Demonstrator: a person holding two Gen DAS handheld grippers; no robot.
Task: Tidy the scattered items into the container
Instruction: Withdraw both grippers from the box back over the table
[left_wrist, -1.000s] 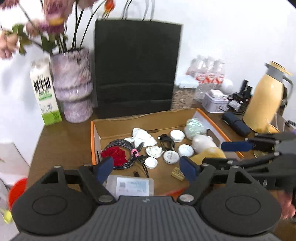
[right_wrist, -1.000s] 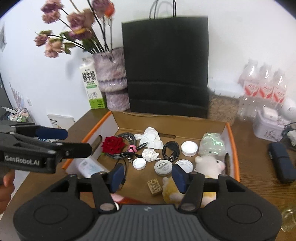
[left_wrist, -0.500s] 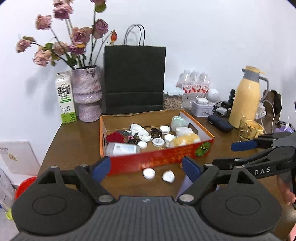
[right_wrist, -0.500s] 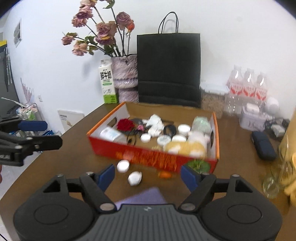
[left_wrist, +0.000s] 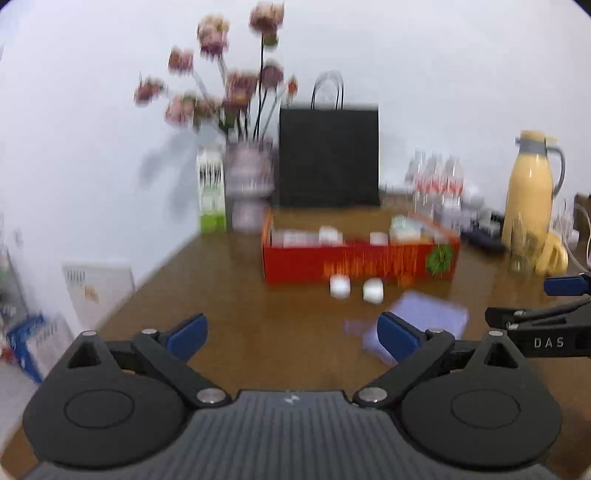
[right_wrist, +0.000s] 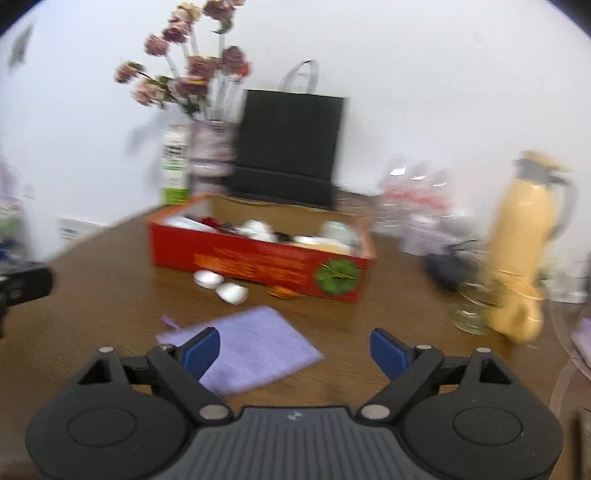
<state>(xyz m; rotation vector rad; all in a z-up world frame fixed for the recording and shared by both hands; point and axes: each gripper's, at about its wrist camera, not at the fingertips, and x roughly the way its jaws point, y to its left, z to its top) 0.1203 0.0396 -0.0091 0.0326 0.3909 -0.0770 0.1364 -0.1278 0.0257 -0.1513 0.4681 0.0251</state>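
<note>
In the left wrist view, which is blurred, the left gripper (left_wrist: 291, 334) hangs above the brown wooden table (left_wrist: 240, 295) with its blue-padded fingers (left_wrist: 186, 334) spread wide; its jaws have just been opening further and nothing lies between them but bare tabletop. Well ahead stands the red and orange cardboard box (left_wrist: 360, 260), already holding white and pale items too smeared to name. Just in front of its near wall lie two small white round pieces (left_wrist: 340, 287), side by side on the table. Nearer the camera, a flat lilac cloth (left_wrist: 428, 317) lies partly behind the right-hand finger. The right gripper (left_wrist: 554, 306) reaches in from the right edge. Behind the box are a black paper bag (left_wrist: 328, 155), a mottled vase of pink flowers (left_wrist: 249, 184), a white and green carton (left_wrist: 211, 192), clear water bottles (left_wrist: 436, 184) and a yellow jug (left_wrist: 530, 192). In the right wrist view, the right gripper (right_wrist: 295, 347) also has its fingers (right_wrist: 388, 352) spread apart, the jaws having just been opening, with nothing gripped. The lilac cloth (right_wrist: 251, 347) lies flat beneath and just beyond the left-hand finger. The two white pieces (right_wrist: 221, 284) and a small orange scrap (right_wrist: 282, 292) rest by the front wall of the red box (right_wrist: 258, 264). To the right stand the yellow jug (right_wrist: 524, 236) and a clear glass (right_wrist: 472, 306).
</note>
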